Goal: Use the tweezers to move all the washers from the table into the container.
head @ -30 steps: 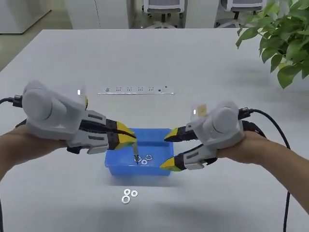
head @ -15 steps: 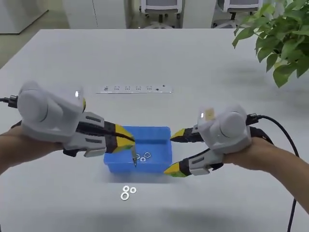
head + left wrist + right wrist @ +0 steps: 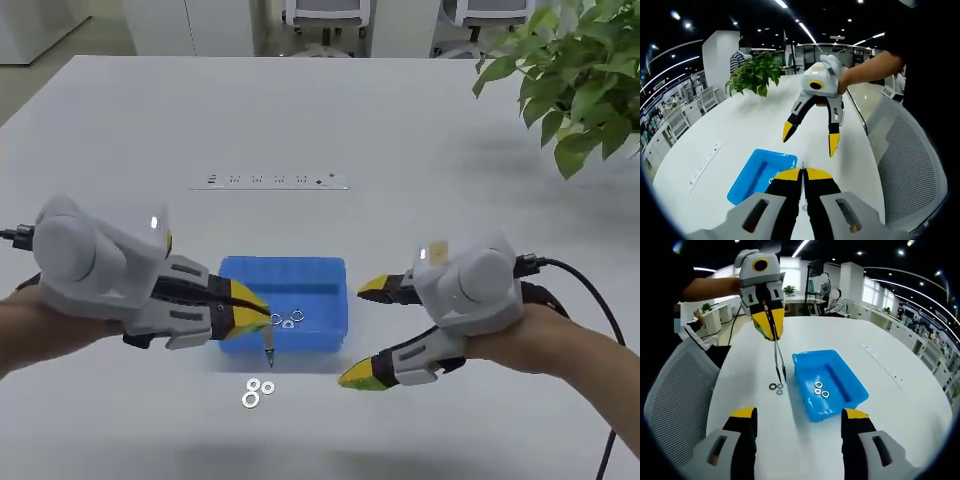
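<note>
Washers (image 3: 257,392) lie clustered on the tabletop (image 3: 400,130) just beneath the tip of the tweezers (image 3: 268,345), nearer me than the container (image 3: 285,265). My left tool (image 3: 252,312) is pinched narrow on the tweezers, which point downward. Right tool (image 3: 360,333) is wide, empty and farther off. I'd judge a short straight descent.

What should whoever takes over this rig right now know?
Left gripper: shut on thin metal tweezers, tips apparently empty, near the loose washers.
Right gripper: open, empty, beside the blue plastic container.
Done: three small metal washers lie in the container.
Left: three loose washers on the white table, in front of the container.
</note>
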A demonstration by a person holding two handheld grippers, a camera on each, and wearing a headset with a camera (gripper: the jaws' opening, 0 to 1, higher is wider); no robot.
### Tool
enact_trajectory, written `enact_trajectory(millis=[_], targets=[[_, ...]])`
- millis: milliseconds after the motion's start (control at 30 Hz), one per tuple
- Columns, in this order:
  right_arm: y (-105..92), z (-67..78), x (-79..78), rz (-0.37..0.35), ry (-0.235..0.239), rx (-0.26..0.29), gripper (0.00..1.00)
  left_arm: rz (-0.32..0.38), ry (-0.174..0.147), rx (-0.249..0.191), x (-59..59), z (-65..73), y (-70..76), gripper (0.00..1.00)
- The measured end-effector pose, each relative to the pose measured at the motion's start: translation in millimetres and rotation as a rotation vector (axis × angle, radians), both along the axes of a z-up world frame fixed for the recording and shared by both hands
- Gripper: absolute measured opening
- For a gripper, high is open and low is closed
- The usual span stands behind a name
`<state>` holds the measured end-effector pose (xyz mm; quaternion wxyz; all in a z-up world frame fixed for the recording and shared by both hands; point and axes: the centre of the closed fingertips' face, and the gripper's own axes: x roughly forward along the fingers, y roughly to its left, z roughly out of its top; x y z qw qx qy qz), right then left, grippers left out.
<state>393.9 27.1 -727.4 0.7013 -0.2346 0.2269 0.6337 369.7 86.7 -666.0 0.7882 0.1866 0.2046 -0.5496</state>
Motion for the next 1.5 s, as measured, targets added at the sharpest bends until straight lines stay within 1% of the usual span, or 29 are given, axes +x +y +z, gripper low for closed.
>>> enact_trajectory(millis=[200,400,667,767,1033,1267,1333,1400,1500], targets=[[-1.4,-3.5,-4.5,-0.006,0.009,0.003,0.74,-0.002,0.011,0.004,-2.8,-6.5,0.8,0.06],[0.1,-4.3,-8.6,0.002,0.009,0.017,0.74,-0.004,0.024,0.007,-5.9,-12.9,1.1,0.06],[0.7,-7.6,-11.3,0.001,0.017,0.014,0.75,-0.007,0.040,0.013,-9.7,-21.4,0.7,0.06],[0.2,-8.8,-12.5,0.003,0.018,0.011,0.75,-0.003,0.046,0.008,-10.1,-23.3,0.7,0.06],[-2.1,-12.3,-13.8,-0.002,0.025,0.008,0.74,-0.002,0.053,0.015,-11.3,-29.3,0.4,0.06],[-4.5,-14.6,-15.3,-0.006,0.030,0.004,0.74,-0.006,0.052,0.020,-12.2,-34.0,-0.9,0.06],[-5.0,-15.2,-15.9,-0.005,0.030,0.003,0.74,-0.002,0.053,0.013,-11.7,-33.9,-1.3,0.06],[-5.4,-15.7,-15.9,-0.007,0.031,0.003,0.74,0.002,0.045,0.011,-10.0,-33.7,-0.9,0.06],[-4.6,-15.6,-17.3,-0.003,0.032,0.005,0.74,-0.005,0.048,0.014,-10.8,-33.7,-1.2,0.06]])
